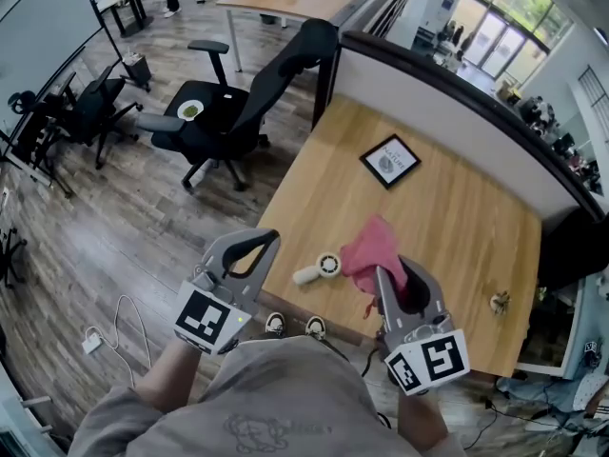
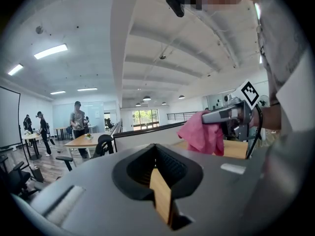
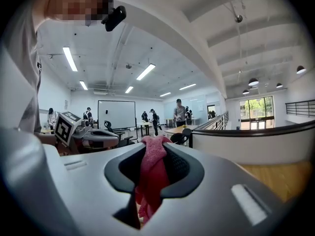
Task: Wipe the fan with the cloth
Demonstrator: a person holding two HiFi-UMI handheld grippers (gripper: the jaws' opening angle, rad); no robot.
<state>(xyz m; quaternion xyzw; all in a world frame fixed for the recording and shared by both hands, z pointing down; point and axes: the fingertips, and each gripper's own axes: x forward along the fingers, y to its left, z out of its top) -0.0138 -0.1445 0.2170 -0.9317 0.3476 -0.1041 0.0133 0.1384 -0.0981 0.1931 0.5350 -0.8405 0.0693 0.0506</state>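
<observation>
Pink cloth pinched in right gripper fingers; left gripper fingers closed, empty.

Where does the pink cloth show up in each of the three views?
Head view: pink cloth low centre, hanging from the right claw over the wooden table.
Left gripper view: right of centre, under the right claw.
Right gripper view: bottom centre, pinched between the jaws.
Shared landmark: the low partition wall behind the table.
</observation>
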